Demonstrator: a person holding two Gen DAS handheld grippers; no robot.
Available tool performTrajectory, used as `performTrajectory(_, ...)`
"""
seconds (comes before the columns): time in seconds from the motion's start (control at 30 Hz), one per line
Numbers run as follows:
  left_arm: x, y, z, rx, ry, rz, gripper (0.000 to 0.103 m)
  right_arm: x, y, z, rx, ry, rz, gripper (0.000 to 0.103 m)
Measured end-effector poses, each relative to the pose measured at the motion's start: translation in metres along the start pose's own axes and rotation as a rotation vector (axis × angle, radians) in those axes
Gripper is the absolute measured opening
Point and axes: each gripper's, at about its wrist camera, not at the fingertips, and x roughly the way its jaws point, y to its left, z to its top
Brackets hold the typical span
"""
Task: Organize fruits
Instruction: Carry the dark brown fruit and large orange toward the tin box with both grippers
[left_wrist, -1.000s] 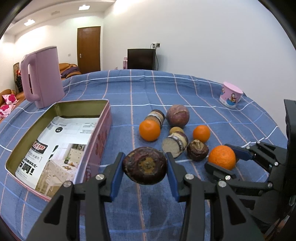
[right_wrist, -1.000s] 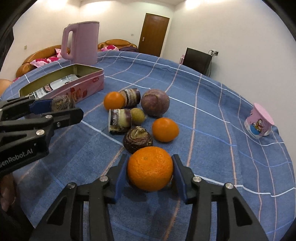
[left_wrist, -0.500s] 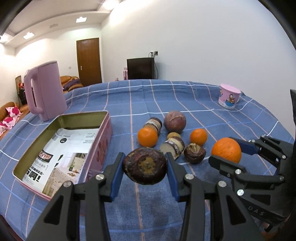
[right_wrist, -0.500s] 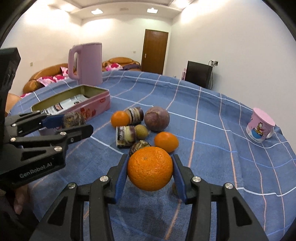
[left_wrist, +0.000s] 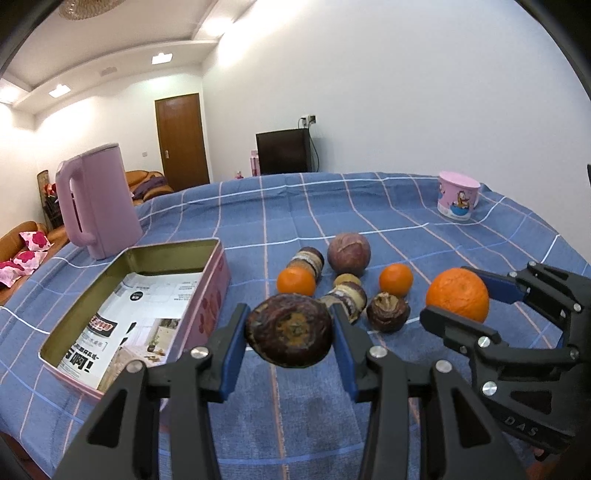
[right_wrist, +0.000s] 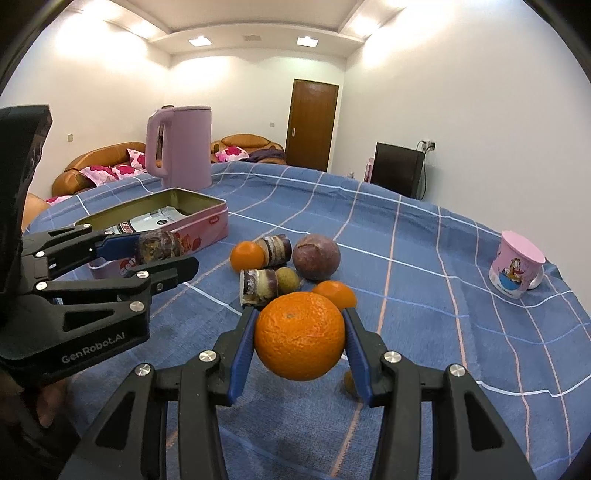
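Above the table (left_wrist: 388, 229), I've got one fruit in each gripper. My left gripper (left_wrist: 290, 334) has its jaws pinching a dark brown fruit (left_wrist: 289, 335), up in the air just right of the tin (left_wrist: 218, 273). My right gripper (right_wrist: 300, 341) has its jaws pinching a big orange (right_wrist: 300, 340), also off the cloth, w/ the rest of the pile (left_wrist: 343, 273) behind it.

I think the next job is to drop both into the tin, which is open & has only paper inside.

What could go wrong: the orange is round & smooth, so it may slip out if I tip my hand too fast. The two grippers are close, so they might bump on the way to the tin. If I let go too high, a fruit could bounce off the rim & roll away. The kettle (left_wrist: 98, 203) stands just behind the tin, so a wide swing could knock it.
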Motion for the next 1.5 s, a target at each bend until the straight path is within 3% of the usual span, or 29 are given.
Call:
performTrajectory(1.1,-0.019,0.003,0.006,-0.013,-0.107,0.031,0.045,-0.022,0.003,-0.004,-0.019,-0.131,0.04,0.048)
performTrajectory(1.5,-0.034,0.005,0.012,-0.006,-0.162,0.061,0.045,-0.034,-0.007,-0.001,0.039,-0.197,0.087,0.048)
